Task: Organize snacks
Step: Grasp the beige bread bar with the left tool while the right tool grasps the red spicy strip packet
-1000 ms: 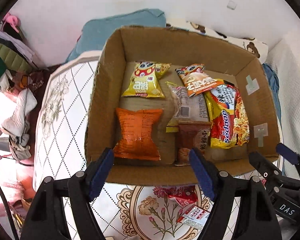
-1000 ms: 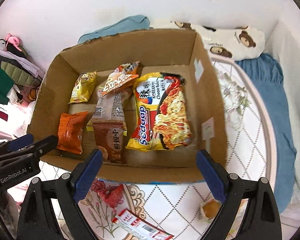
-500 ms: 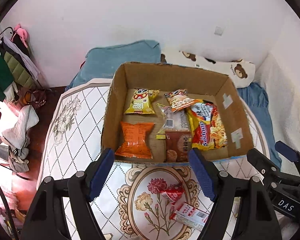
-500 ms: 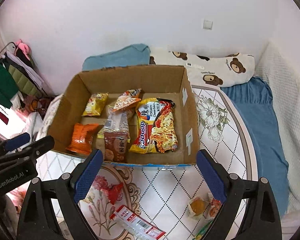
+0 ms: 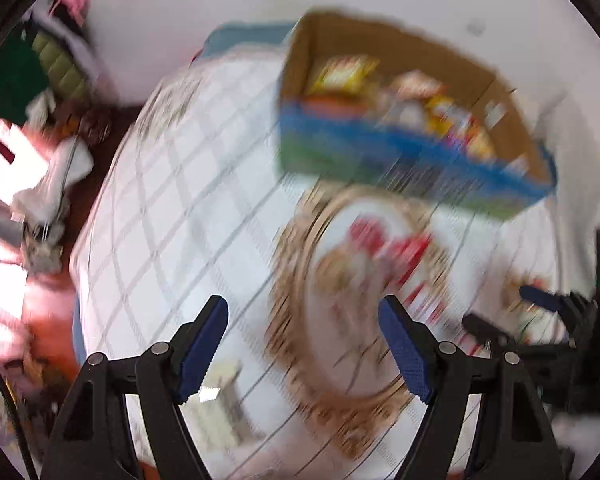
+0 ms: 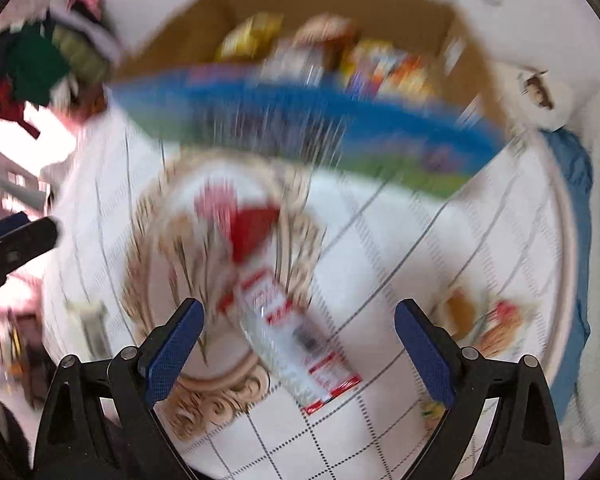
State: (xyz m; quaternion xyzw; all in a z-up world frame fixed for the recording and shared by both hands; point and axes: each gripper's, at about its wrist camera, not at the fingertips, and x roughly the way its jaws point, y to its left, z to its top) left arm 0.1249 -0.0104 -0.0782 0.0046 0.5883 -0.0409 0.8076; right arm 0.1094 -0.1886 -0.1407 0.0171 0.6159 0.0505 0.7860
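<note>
Though both views are smeared, the left gripper (image 5: 302, 344) and right gripper (image 6: 298, 346) each hang with jaws apart and nothing between them. A red-and-white packet (image 6: 300, 344) lies on the table (image 6: 440, 256) just beyond the right gripper, a red snack (image 6: 252, 228) farther off. The box (image 6: 300, 120) of snacks stands at the far side.

1. Both views are bright and evenly lit; no hard shadows fall on the table (image 6: 440, 264).
2. Overexposed pink-white glare sits far left of the cardboard box (image 5: 496, 92), at the frame edge.
3. Heavy motion blur smears the box, the snacks inside it and the table pattern in front of it.
4. The gripper fingers (image 5: 404, 356) stay sharp.
5. Fisheye distortion bends the table edge; a dark vignette rings each frame.
</note>
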